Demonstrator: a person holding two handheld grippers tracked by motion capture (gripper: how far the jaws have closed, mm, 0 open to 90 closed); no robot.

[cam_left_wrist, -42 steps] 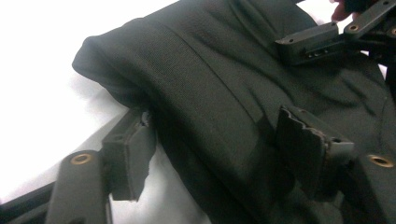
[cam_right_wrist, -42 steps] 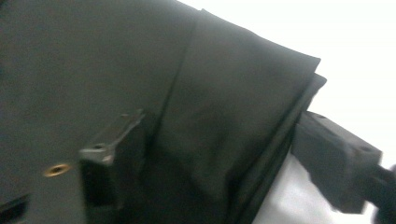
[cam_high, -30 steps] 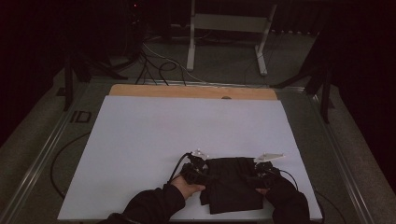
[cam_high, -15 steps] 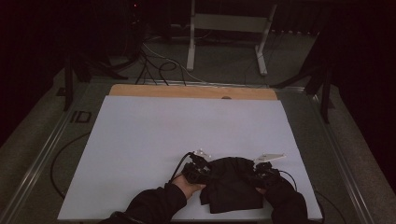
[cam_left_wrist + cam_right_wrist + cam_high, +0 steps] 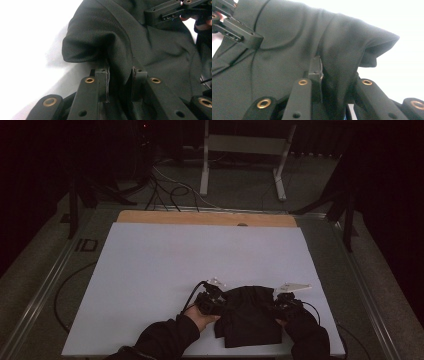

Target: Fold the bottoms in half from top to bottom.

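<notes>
A flat white rectangular surface (image 5: 165,275) fills the middle of the high view, with a strip of bare light wood (image 5: 200,218) along its far edge and a grey metal frame (image 5: 47,285) around it. The room beyond is dark; a white metal stand (image 5: 240,155) rises at the upper centre of the frame, and black cables (image 5: 165,192) lie tangled on the grey floor at the upper left of it.

Low in the frame, right of centre, a crumpled black woven cloth garment (image 5: 248,315) lies on the surface near its front edge. The left gripper (image 5: 216,301) sits at the cloth's left edge and the right gripper (image 5: 283,302) at its right edge, each held by a dark-sleeved arm entering from the bottom.

In the left gripper view the fingers (image 5: 103,83) are clenched on a raised fold of the cloth. In the right gripper view the fingers (image 5: 314,68) likewise pinch a bunched fold. Each view shows the other gripper across the cloth, in an upper corner.
</notes>
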